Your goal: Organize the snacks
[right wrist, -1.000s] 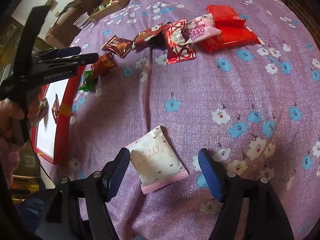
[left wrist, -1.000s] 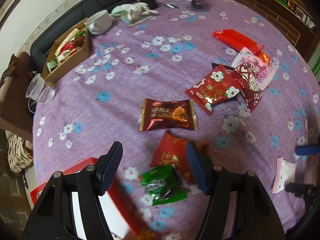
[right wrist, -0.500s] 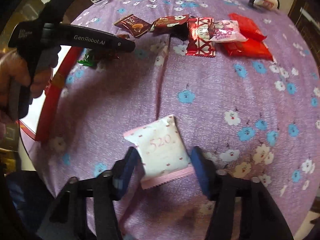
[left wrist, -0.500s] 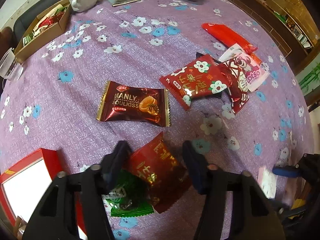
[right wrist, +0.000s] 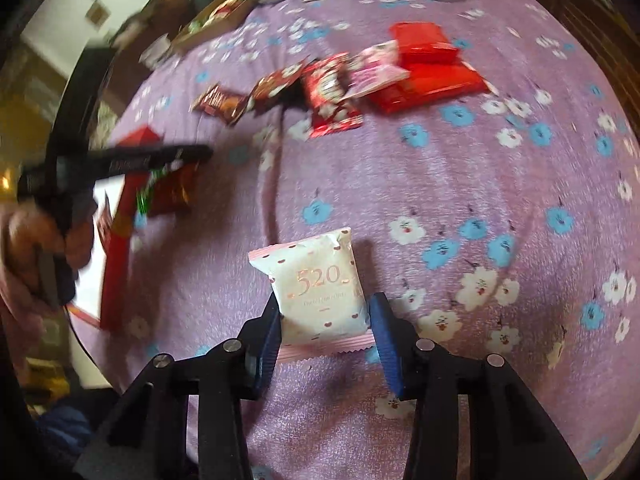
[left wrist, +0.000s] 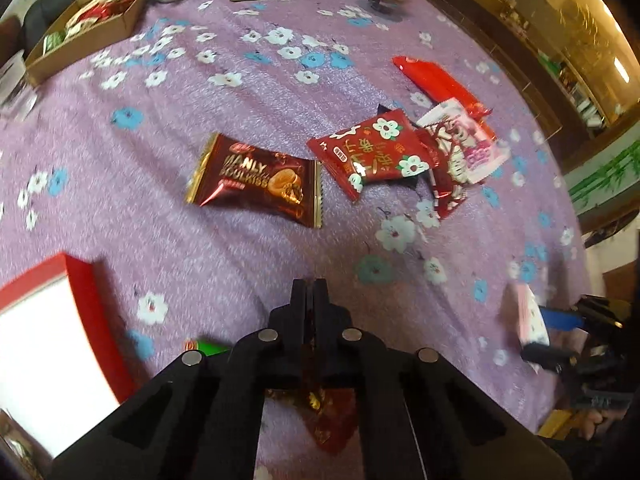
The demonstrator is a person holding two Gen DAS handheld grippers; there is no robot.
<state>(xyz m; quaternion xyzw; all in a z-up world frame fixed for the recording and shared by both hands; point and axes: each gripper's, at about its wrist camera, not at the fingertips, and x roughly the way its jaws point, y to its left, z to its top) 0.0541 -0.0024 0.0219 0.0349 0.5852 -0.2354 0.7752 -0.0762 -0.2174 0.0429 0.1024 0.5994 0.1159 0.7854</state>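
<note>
The left tongs (left wrist: 308, 292), spread wide over the red packet half a second ago, are now pressed together on it: the red snack packet (left wrist: 332, 420) hangs crumpled beneath the closed tips, and in the right-hand view it dangles clear of the purple flowered tabletop (right wrist: 460, 184), with a green packet (right wrist: 150, 190) seemingly caught alongside it. I judge that the pick is made and the packet is ready to travel to the red-rimmed box (left wrist: 86, 280), which sits just to the left of those tongs. The left tongs point forward and slightly down, held level above the cloth by a hand at the rear.

The right tongs (right wrist: 326, 320) have narrowed too. Their blue pads (right wrist: 382, 332) now sit at either side of the white "520" packet (right wrist: 320, 284), touching or nearly touching its lower edges, though the packet appears to lie flat on the cloth, so the grip looks not yet finished. These tongs tilt down low over the tabletop.

Beyond the left tongs lies the brown "Manly Soulkiss" packet (left wrist: 256, 180), then, to the far right, the red flowered packet (left wrist: 370, 152) overlapping a pink one (left wrist: 468, 140) and long red wrappers (left wrist: 436, 80). At the far left stands a cardboard box of snacks (left wrist: 86, 28).
</note>
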